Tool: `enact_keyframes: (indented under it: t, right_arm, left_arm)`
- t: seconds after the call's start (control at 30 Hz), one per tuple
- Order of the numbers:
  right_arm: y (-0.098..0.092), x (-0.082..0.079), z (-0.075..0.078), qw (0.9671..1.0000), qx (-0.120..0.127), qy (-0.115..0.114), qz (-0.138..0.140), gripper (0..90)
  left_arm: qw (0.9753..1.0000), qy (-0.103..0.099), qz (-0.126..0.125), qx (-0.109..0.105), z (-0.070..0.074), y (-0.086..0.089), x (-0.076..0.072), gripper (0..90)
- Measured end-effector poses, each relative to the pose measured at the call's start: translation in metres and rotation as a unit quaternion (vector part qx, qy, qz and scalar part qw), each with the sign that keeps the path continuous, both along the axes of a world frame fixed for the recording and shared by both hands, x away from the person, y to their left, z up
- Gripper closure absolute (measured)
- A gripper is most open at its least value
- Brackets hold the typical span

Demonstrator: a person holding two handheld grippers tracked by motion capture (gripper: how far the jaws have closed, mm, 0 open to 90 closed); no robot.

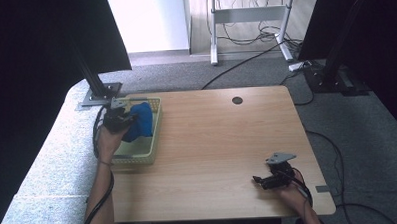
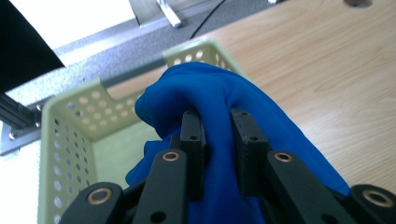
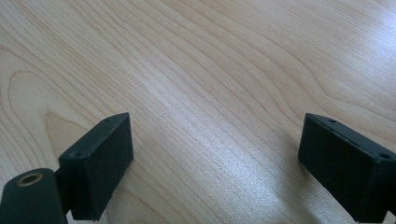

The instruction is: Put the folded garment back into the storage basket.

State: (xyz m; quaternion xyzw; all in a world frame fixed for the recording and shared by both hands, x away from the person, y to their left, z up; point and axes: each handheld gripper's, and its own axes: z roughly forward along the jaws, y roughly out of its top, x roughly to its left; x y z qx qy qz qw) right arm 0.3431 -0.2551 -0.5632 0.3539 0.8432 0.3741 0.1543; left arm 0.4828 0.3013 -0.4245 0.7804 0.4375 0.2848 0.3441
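A blue cloth [image 1: 141, 121] hangs bunched over a pale green perforated basket [image 1: 153, 142] at the table's left edge. My left gripper [image 1: 128, 119] is shut on the cloth, with the hand coming in from below. In the left gripper view the two black jaws pinch a fold of the blue cloth [image 2: 219, 102], and my left gripper [image 2: 219, 135] holds it above the basket's [image 2: 70, 121] inside. My right gripper [image 1: 258, 180] rests low over the table near the front right corner. In the right gripper view my right gripper [image 3: 215, 154] stands wide open over bare wood.
The wooden table [image 1: 222, 136] has a round cable hole [image 1: 237, 100] near its far edge. A black metal frame foot [image 1: 102, 93] stands just behind the basket. Grey carpet, cables and another desk's legs [image 1: 213, 39] lie beyond the table.
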Motion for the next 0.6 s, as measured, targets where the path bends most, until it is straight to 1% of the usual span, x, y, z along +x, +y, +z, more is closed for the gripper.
enact_keyframes:
  t: [0.2,0.37,0.47,0.57,0.6]
  right_arm:
    - [0.000,0.000,0.000,1.0000,0.000,0.000,-0.001,9.9]
    - [0.000,0.000,0.000,1.0000,0.000,0.000,-0.001,9.9]
    - [0.000,0.000,0.000,1.0000,0.000,0.000,-0.002,9.9]
    - [0.000,0.000,0.000,1.0000,0.000,0.000,-0.002,9.9]
    - [0.000,0.000,0.000,1.0000,0.000,0.000,-0.002,9.9]
  left_arm:
    - [0.9995,0.031,0.003,0.007,-0.022,0.004,0.011,76.2]
    - [0.9977,0.062,-0.002,0.025,-0.037,0.002,0.020,75.8]
    - [0.9956,0.089,-0.005,0.031,-0.045,0.002,0.027,75.5]
    - [0.9928,0.113,-0.010,0.039,-0.050,0.001,0.034,75.2]
    - [0.9915,0.121,-0.011,0.045,-0.053,0.000,0.036,75.1]
